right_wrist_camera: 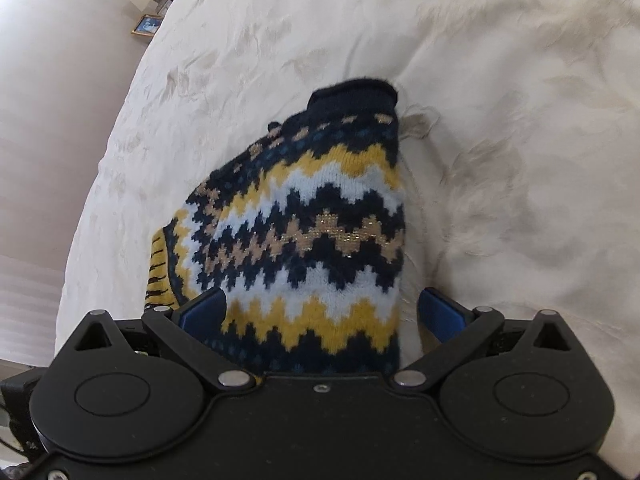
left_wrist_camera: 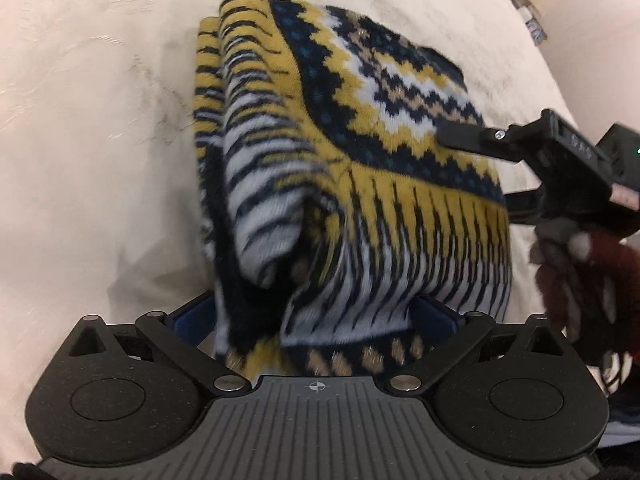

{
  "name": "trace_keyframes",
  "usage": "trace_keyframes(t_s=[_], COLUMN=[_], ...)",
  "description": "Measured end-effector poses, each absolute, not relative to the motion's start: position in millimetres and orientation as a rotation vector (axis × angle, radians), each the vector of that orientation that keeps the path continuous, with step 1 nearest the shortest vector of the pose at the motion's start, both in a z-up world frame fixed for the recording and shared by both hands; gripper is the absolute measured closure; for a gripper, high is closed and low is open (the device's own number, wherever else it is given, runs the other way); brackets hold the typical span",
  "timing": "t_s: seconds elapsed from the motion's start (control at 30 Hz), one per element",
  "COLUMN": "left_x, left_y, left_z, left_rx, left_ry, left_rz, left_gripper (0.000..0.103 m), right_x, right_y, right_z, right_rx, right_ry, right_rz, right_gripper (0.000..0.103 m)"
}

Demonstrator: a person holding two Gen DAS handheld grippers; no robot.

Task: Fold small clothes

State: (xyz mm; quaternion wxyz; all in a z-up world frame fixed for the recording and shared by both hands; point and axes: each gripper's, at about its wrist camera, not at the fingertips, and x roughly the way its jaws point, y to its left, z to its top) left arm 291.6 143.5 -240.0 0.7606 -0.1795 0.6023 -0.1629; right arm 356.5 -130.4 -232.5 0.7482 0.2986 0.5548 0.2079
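From the left wrist, the left gripper (left_wrist_camera: 316,316) is standing at its widest, pads clear of the folded patterned sweater (left_wrist_camera: 352,152) whose near hem is lying between them on the cream bedspread (left_wrist_camera: 88,128); the right gripper (left_wrist_camera: 472,142) is resting a finger on its right side. From the right wrist, the right gripper (right_wrist_camera: 320,312) is spreading wide around the sweater (right_wrist_camera: 312,216), gripping nothing.

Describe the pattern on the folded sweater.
Zigzag bands in navy, yellow, pale blue and tan on the sweater; clearest in the right wrist view.
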Motion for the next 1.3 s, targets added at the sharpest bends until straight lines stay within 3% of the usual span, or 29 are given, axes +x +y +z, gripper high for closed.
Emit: trace_keyframes(t_s=[0.23,0.3,0.33,0.37,0.4,0.43,0.5,1.17,1.23,1.3], left_x=[302,307,309,310,311,311,312,242,236,235], left_y=[142,146,150,155,158,160,163,92,89,93], left_z=[-241,-241,-241,-240,-240,-239,-237,-208,-215,-221], left_rx=[-0.478,-0.559,-0.587,-0.604,-0.616,-0.624,-0.636,-0.608,-0.535,-0.463], left_ry=[1.281,1.288,1.290,1.291,1.289,1.288,1.279,1.353,1.361,1.366], left_rz=[-0.394,-0.409,-0.410,-0.417,-0.432,-0.447,-0.471,-0.563,-0.475,-0.355], left_gripper=[0.002,0.009,0.018,0.023,0.026,0.033,0.035,0.034,0.034,0.033], right_x=[362,360,358,356,354,353,350,324,320,315], right_y=[-146,-152,-153,-153,-152,-149,-148,-160,-163,-166], right_z=[-250,-253,-254,-254,-254,-252,-246,-188,-191,-193], right_rx=[0.836,0.875,0.884,0.882,0.861,0.819,0.813,0.706,0.686,0.644], right_ry=[1.187,1.188,1.197,1.205,1.219,1.235,1.227,1.291,1.300,1.292], right_rz=[0.470,0.487,0.496,0.498,0.501,0.492,0.492,0.441,0.440,0.406], right_gripper=[0.000,0.000,0.001,0.013,0.040,0.046,0.051,0.051,0.047,0.028])
